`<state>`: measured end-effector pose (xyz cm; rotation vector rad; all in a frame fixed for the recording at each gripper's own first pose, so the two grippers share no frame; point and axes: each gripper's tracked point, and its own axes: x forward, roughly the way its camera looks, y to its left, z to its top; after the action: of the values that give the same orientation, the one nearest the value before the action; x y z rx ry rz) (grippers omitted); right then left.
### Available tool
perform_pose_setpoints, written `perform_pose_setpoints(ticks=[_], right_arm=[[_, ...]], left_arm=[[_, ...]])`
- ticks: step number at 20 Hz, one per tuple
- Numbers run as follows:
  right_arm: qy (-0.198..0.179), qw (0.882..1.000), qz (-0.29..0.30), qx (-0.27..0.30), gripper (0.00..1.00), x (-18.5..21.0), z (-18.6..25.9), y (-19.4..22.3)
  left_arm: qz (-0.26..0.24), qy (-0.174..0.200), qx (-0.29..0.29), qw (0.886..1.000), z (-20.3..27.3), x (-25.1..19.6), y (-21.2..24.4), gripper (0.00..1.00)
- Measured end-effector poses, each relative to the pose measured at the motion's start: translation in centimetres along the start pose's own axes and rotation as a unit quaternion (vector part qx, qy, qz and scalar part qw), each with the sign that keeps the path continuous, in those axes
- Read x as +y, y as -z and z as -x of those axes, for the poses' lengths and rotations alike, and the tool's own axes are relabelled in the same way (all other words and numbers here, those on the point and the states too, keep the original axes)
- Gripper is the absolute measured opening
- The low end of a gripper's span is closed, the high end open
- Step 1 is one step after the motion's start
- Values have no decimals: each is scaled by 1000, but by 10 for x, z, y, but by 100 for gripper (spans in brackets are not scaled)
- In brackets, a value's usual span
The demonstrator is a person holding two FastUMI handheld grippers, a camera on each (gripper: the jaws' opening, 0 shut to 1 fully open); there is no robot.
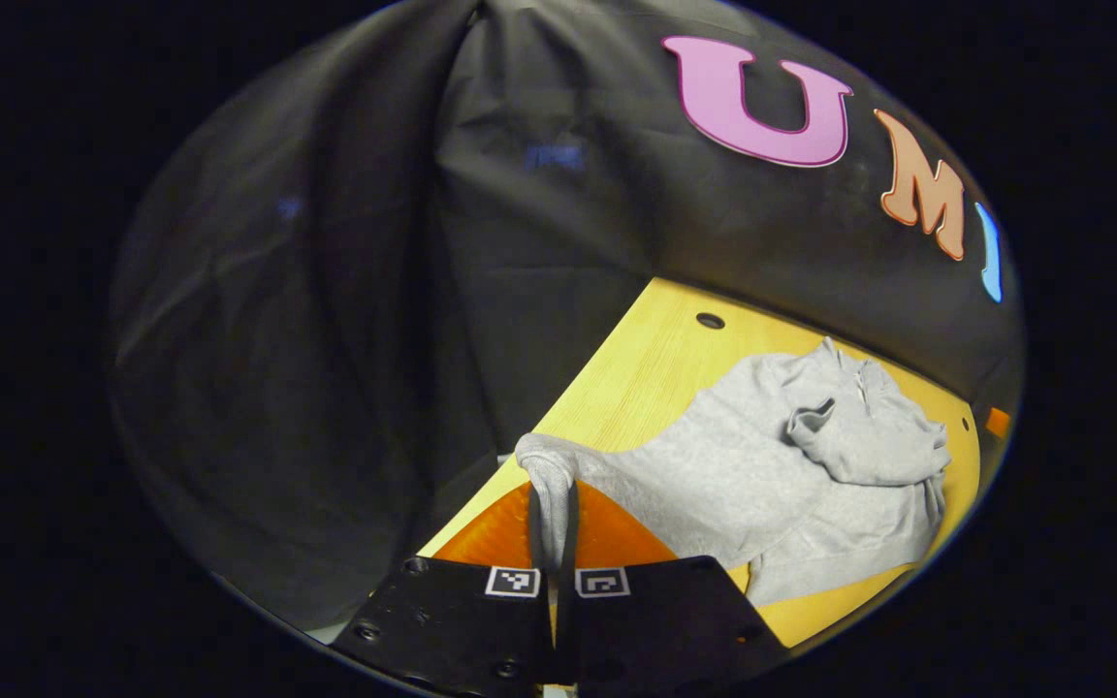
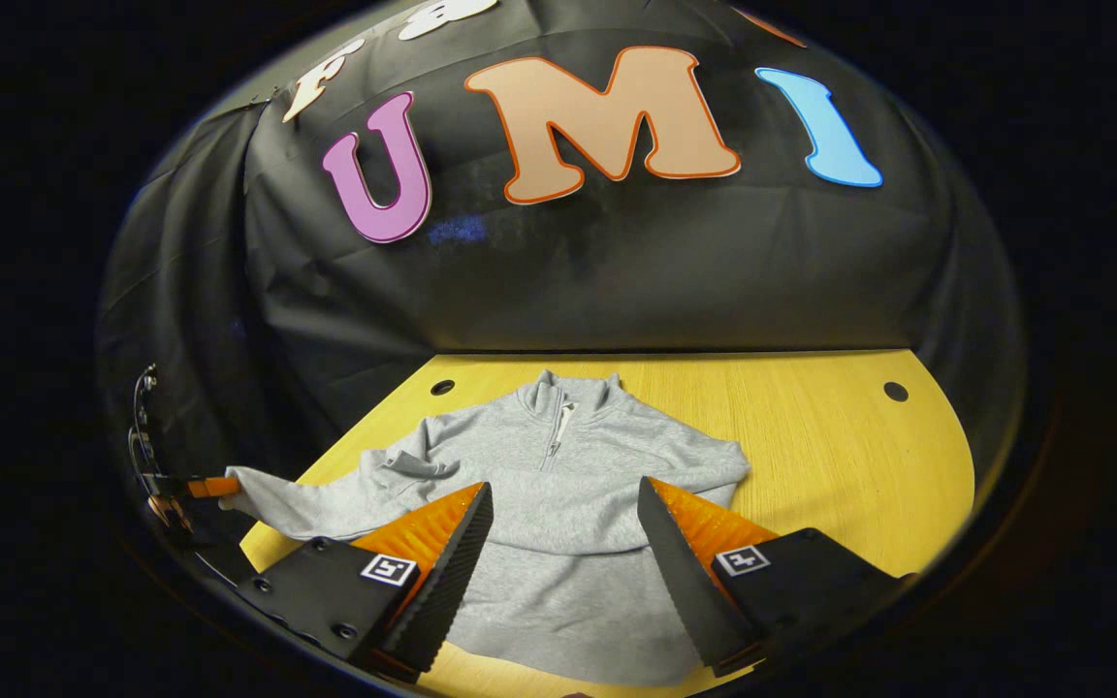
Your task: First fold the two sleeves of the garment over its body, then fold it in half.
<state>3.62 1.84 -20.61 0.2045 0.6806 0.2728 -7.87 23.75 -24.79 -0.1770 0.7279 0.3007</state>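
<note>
Grey garment (image 2: 558, 504) spread at centre on the yellow table (image 2: 830, 456), hem cut off at bottom, left gripper (image 1: 553, 504) pinching a sleeve cuff (image 1: 544, 460) lower centre, right gripper (image 2: 563, 543) spread wide above the body, touching nothing.

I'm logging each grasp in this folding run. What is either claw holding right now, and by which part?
The left claw is shut on the grey pullover, pinching the cuff end of one sleeve. The right claw is open above the body, holding nothing.

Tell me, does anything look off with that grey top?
One sleeve of the sweater is stretched off the table edge, pinched by the left gripper. The other already lies folded across the body.
</note>
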Motion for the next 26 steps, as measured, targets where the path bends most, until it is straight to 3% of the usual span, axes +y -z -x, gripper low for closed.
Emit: perform_pose_setpoints(ticks=[7, 13, 21, 26], right_arm=[[30, 999, -4, -10, 96, -29, 26, 3], [52, 998, -18, -5, 96, -55, 50, 20], [88, 995, -46, -9, 96, -93, 85, 34], [105, 993, -57, -14, 96, -115, 102, 37]], left_arm=[[6, 34, -75, 997, -2, -45, -79, 0], [-22, 82, -118, 989, -2, -108, -137, 0], [-69, 171, -136, 973, 7, -229, -164, 0], [-119, 235, -137, 955, 18, -315, -161, 0]])
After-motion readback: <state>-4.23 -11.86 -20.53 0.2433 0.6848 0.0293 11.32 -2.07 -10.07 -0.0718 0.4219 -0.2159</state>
